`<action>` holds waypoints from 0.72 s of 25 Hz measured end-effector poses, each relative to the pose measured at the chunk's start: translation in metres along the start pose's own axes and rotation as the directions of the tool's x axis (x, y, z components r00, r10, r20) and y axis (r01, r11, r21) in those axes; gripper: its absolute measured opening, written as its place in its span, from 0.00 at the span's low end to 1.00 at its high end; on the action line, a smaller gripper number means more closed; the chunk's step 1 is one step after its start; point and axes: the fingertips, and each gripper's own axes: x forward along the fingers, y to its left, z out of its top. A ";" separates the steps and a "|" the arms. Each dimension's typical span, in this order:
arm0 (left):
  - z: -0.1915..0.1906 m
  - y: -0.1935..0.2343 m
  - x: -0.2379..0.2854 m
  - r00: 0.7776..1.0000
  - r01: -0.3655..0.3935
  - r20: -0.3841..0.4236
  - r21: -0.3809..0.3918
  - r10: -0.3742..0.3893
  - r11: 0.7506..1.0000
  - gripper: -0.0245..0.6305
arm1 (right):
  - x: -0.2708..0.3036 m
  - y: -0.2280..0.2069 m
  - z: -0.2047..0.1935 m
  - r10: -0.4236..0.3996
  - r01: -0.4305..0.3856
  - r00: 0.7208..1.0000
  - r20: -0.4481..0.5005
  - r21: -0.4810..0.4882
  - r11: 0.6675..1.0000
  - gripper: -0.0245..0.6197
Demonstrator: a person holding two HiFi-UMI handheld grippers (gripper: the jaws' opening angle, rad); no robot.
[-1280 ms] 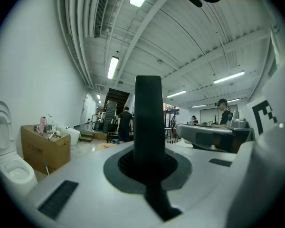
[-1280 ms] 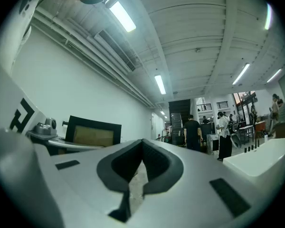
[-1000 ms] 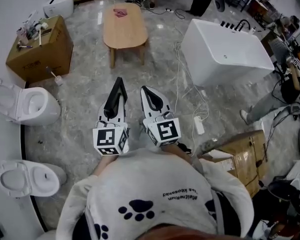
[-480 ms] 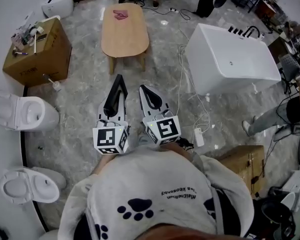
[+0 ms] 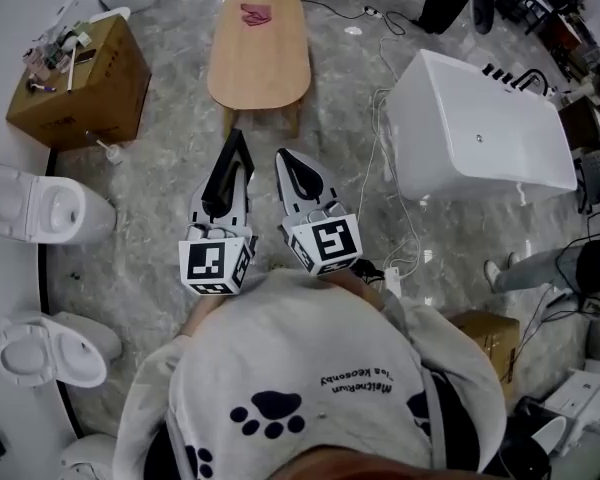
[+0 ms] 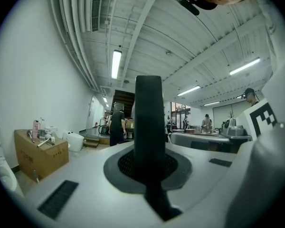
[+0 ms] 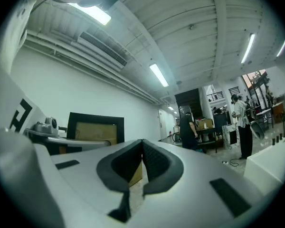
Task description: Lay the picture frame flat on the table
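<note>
Both grippers are held side by side low in front of the person, over the marble floor. My left gripper (image 5: 238, 138) is shut with nothing in it; in the left gripper view its jaws (image 6: 148, 82) form one dark closed column. My right gripper (image 5: 284, 157) is also shut and empty, its pads meeting (image 7: 142, 145). Ahead stands an oval wooden table (image 5: 258, 63) with a small pink-red flat thing (image 5: 257, 13) at its far end; I cannot tell what it is. The right gripper view shows a black-edged brown panel (image 7: 95, 126) behind the left gripper.
A cardboard box (image 5: 75, 83) with clutter on top stands at the left, with two white toilets (image 5: 40, 208) (image 5: 42, 353) nearer. A white bathtub (image 5: 480, 133) sits at the right, with cables and a power strip (image 5: 393, 280) on the floor beside it. People stand far back.
The view has drifted forward and left: the table and bathtub sit lower and nearer than before. Both grippers stay shut and keep their place in front of the body.
</note>
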 end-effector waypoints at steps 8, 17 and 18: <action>-0.012 0.016 0.016 0.999 -0.018 -0.027 -0.016 0.018 1.000 0.06 | 0.007 -0.011 -0.016 -0.004 0.005 1.000 -0.030 0.028 1.000 0.05; -0.019 0.034 0.061 0.999 0.016 -0.042 -0.033 -0.018 0.999 0.06 | 0.042 -0.035 -0.026 -0.027 0.028 0.998 -0.055 0.020 0.999 0.05; -0.019 0.038 0.067 0.999 0.022 -0.040 -0.033 -0.023 0.999 0.06 | 0.049 -0.037 -0.028 -0.028 0.029 0.998 -0.058 0.019 0.999 0.05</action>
